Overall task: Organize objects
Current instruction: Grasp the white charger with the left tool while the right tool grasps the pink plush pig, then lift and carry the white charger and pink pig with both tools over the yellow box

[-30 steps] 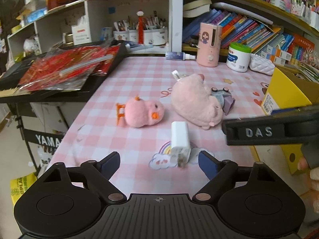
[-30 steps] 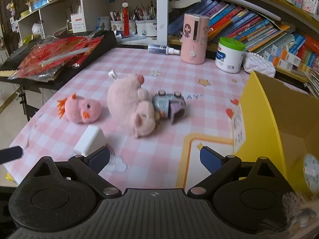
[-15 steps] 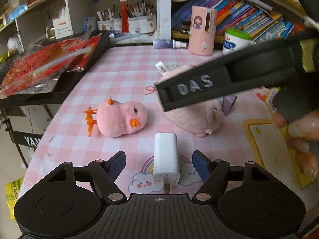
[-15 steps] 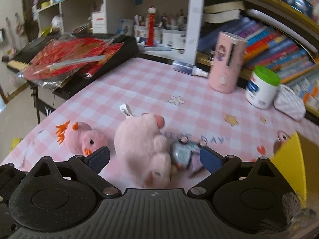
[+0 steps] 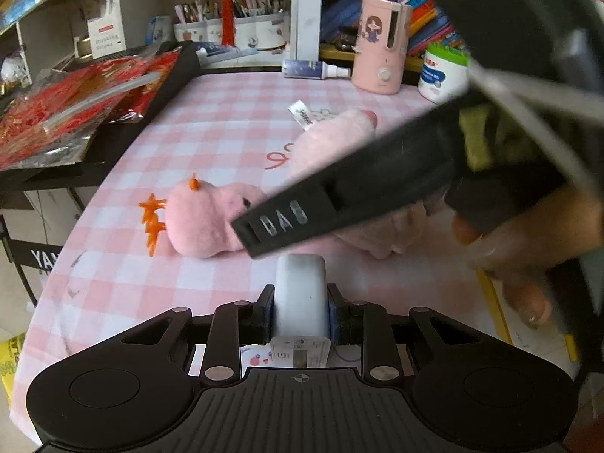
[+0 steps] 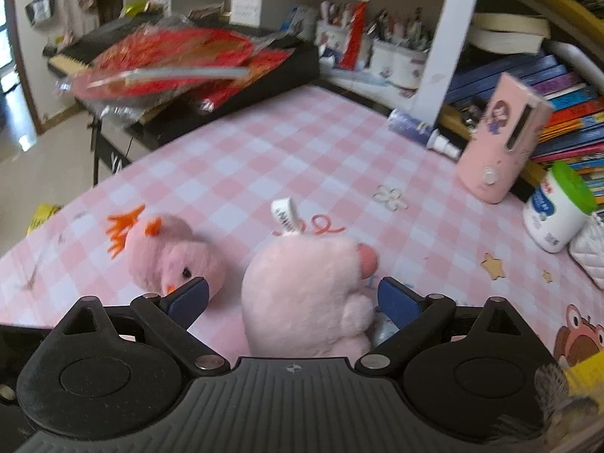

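My left gripper (image 5: 300, 307) is shut on a white charger block (image 5: 301, 294) low over the pink checked table (image 5: 211, 143). A pink chick plush (image 5: 204, 222) lies just beyond it. A larger pink pig plush (image 5: 339, 139) lies to its right, partly hidden by the right gripper's black body (image 5: 377, 185) crossing the left wrist view. My right gripper (image 6: 292, 298) is open, its jaws on either side of the pig plush (image 6: 309, 294). The chick (image 6: 170, 253) sits by the left fingertip (image 6: 188, 296).
A black keyboard with red foil packets (image 6: 181, 60) borders the table's left. A pink humidifier (image 6: 502, 143), a green-lidded jar (image 6: 555, 211), a spray bottle (image 5: 313, 70) and bookshelves line the back. A grey toy (image 6: 381, 330) peeks out beside the pig.
My left gripper has moved forward and shut on the charger. My right gripper has swung left and down, so the pig plush now sits between its open jaws.
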The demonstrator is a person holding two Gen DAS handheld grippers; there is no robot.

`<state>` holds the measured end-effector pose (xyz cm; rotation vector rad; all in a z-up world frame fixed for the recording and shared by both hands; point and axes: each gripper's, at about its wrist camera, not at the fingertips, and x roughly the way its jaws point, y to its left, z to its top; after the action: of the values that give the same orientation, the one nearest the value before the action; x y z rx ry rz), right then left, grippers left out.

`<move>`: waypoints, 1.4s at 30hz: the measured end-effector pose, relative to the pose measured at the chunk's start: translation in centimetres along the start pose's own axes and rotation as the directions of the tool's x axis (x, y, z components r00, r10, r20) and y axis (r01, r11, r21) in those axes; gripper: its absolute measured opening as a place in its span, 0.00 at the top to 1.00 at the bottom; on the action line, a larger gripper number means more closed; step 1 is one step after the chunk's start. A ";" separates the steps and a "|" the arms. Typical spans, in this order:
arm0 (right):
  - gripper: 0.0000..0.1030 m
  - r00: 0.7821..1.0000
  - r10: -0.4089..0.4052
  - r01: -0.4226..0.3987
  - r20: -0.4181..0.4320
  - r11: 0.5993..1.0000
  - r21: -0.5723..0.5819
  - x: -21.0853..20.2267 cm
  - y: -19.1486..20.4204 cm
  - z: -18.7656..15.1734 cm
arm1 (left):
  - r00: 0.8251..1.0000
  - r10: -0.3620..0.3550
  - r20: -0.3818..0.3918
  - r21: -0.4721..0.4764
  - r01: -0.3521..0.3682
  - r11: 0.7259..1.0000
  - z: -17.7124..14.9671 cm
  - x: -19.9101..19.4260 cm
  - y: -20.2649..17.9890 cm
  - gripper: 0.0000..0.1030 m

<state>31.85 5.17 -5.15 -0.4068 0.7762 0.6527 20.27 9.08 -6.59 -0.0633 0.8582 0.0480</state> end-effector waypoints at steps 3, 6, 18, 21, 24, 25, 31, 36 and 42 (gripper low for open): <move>0.21 1.000 -0.028 0.027 -0.008 0.999 -0.026 0.6 0.4 -0.4 | 1.000 -0.001 -0.014 -0.026 0.001 1.000 -0.3 -0.3 0.6 0.76; 0.38 1.000 -0.025 0.025 0.008 0.999 -0.033 0.4 0.2 -0.8 | 1.000 -0.003 -0.018 -0.051 0.002 0.999 -0.7 -0.8 1.1 0.76; 0.42 0.995 -0.018 -0.001 0.103 0.984 0.176 -6.1 -1.6 -2.4 | 0.999 -0.008 0.050 -0.133 0.014 0.991 -1.1 -4.0 2.5 0.76; 0.42 0.994 -0.028 0.002 0.104 0.972 0.237 -7.7 -1.9 -3.5 | 0.997 -0.001 0.074 -0.143 0.012 0.990 -1.4 -5.1 2.7 0.76; 0.42 0.994 -0.045 0.018 0.098 0.965 0.261 -8.8 -1.9 -4.8 | 0.995 0.001 0.099 -0.153 0.014 0.988 -1.6 -6.4 2.8 0.76; 0.42 0.995 -0.045 0.019 0.093 0.964 0.265 -9.2 -1.8 -5.3 | 0.994 0.001 0.107 -0.154 0.015 0.988 -1.7 -6.8 2.8 0.76; 0.42 0.996 -0.045 0.022 0.078 0.962 0.273 -11.5 -0.9 -7.8 | 0.987 -0.010 0.159 -0.141 0.033 0.990 -2.5 -9.3 2.4 0.76; 0.42 0.998 -0.026 0.008 0.059 0.958 0.285 -12.7 0.1 -9.1 | 0.981 -0.026 0.194 -0.126 0.051 0.991 -3.3 -11.1 2.2 0.76; 0.42 0.998 -0.038 0.020 0.052 0.953 0.302 -14.2 1.6 -10.7 | 0.980 -0.052 0.192 -0.111 0.074 0.991 -4.9 -12.4 2.1 0.76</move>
<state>17.67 -5.13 -1.65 -0.1197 0.7994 0.5056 8.33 10.56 -0.53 -0.1941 0.6625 0.0441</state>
